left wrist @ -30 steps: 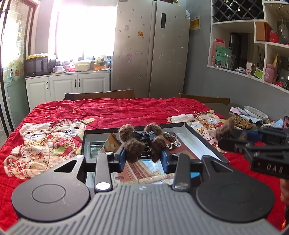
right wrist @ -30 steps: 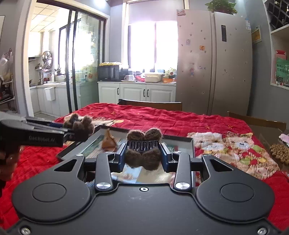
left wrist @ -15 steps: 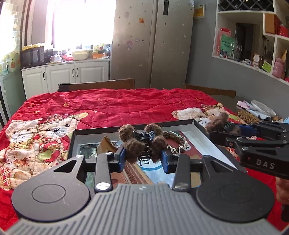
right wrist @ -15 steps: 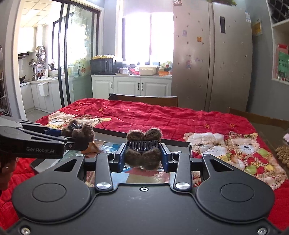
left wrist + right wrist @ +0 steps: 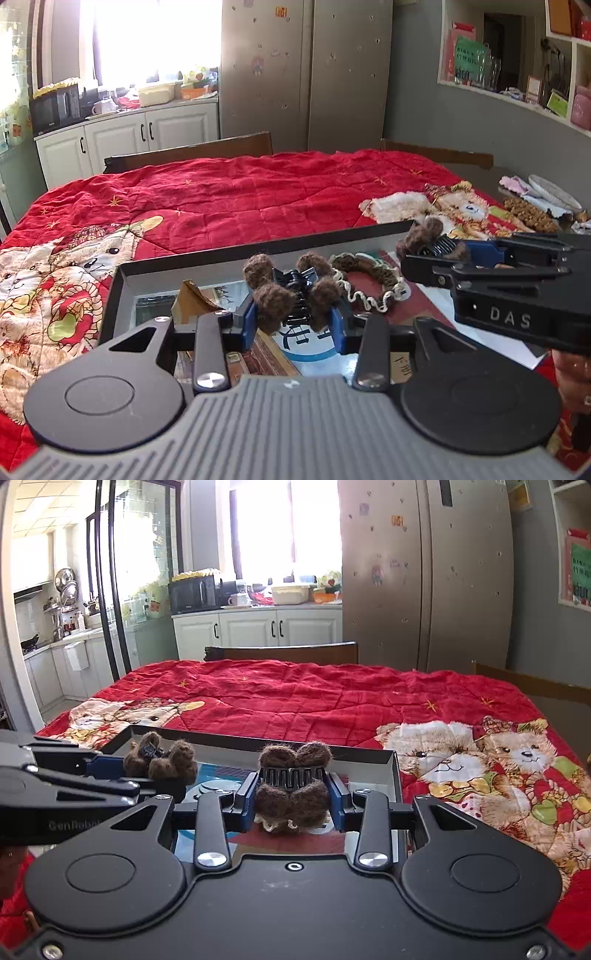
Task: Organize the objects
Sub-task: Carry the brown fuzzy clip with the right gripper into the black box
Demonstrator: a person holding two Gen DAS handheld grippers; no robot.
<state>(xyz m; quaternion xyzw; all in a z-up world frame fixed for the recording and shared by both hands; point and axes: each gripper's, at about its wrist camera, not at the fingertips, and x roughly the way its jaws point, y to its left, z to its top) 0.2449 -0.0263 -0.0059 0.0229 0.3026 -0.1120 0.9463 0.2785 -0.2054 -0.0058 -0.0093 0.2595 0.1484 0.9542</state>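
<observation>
Each gripper's fingers pinch a light, fuzzy hair claw: left gripper (image 5: pixel 294 320) and right gripper (image 5: pixel 292 800) above the tray (image 5: pixel 122 284); hold the stiff plastic middle.

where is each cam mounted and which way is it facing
Left wrist: sits on the left gripper, looks forward and down over the tray toward the fridge; shows its own fingers shut on a hair clip, plus the right gripper.
Right wrist: sits on the right gripper, same heading; shows its fingers shut on another clip, plus the left gripper.
Shared: tray, red quilt, both clips, fridge.
</observation>
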